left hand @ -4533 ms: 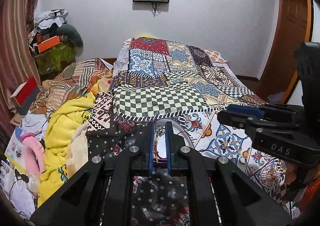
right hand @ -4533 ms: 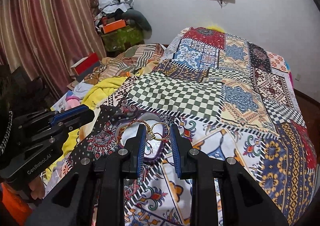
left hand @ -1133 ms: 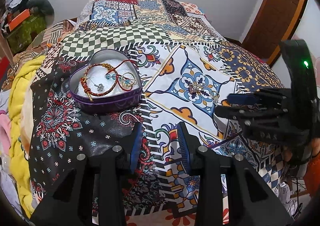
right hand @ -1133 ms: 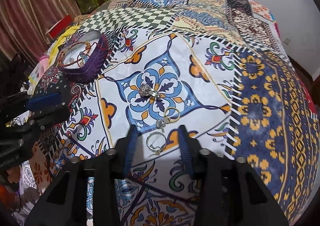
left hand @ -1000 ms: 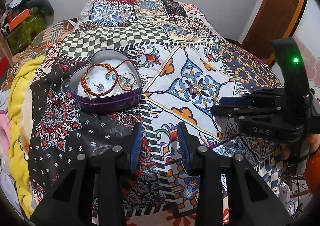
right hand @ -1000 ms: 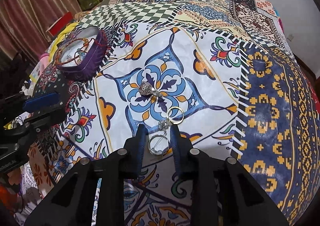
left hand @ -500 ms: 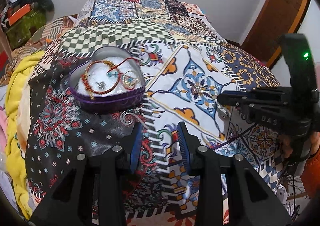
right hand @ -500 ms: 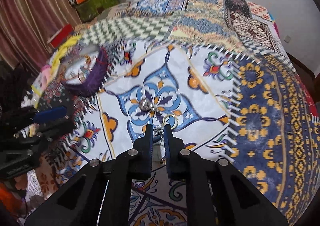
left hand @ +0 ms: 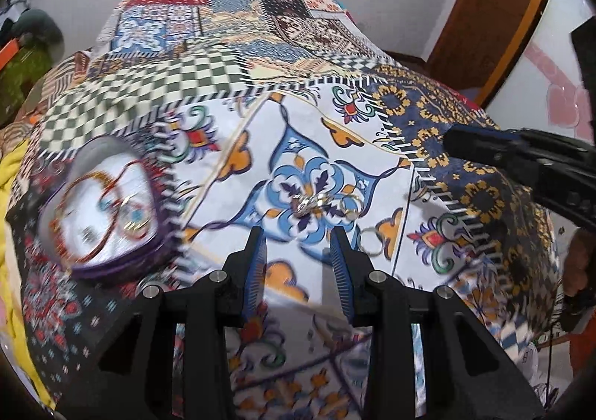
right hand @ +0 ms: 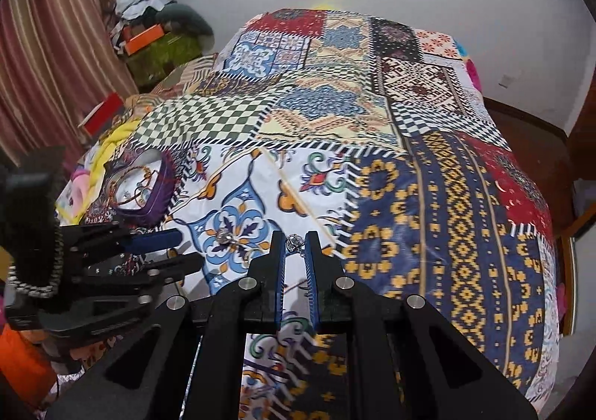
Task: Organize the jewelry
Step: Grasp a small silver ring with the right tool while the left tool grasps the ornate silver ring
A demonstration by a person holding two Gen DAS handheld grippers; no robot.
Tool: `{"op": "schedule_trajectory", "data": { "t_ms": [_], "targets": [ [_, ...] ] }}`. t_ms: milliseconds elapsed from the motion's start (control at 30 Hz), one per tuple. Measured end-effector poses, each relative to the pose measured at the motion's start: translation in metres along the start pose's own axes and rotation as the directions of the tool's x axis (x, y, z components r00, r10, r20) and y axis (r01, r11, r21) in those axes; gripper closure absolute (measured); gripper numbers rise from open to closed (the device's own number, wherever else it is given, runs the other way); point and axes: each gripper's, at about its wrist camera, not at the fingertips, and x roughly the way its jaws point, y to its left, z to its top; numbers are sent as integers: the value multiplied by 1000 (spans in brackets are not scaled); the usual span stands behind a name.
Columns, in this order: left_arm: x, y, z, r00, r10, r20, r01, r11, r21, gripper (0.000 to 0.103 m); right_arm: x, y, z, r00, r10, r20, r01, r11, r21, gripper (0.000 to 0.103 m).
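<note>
The right gripper (right hand: 295, 247) pinches a silver earring (right hand: 295, 242) tight, lifted over the patchwork bedspread (right hand: 447, 174); its chain points back between the fingers. The left gripper (left hand: 300, 239) gapes wide above more rings (left hand: 350, 204). The heart box (left hand: 100, 204) lies left.

left black plastic two-finger gripper (left hand: 300, 245): angular frame, ribbed blue pads (left hand: 257, 263) on finger insides, round silver screws on top | right black plastic two-finger gripper (right hand: 295, 245): same angular frame, blue ribbed pads (right hand: 280, 271), silver screws | grey braided cord (right hand: 56, 256) hanging left of left gripper body | faint pale lettering on side of frames, unreadable
</note>
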Motion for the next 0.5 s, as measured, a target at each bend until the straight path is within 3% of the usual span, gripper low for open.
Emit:
{"op": "schedule_trajectory", "data": {
  "t_ms": [233, 300, 367, 500],
  "targets": [
    [31, -9, 12, 998, 53, -27, -52, 998, 40, 70, -1, -10, -6, 1000, 8, 6, -8, 1000, 5, 94],
    [34, -11, 14, 998, 66, -21, -65, 997, 45, 76, -1, -10, -7, 1000, 13, 7, -13, 1000, 2, 94],
    [37, -12, 16, 998, 65, -18, -64, 997, 47, 89, -2, -10, -6, 1000, 16, 9, -16, 1000, 1, 94],
    [35, -13, 17, 998, 59, -12, -59, 997, 52, 89, -3, -6, -4, 999, 28, 19, -28, 1000, -2, 94]
  ]
}}
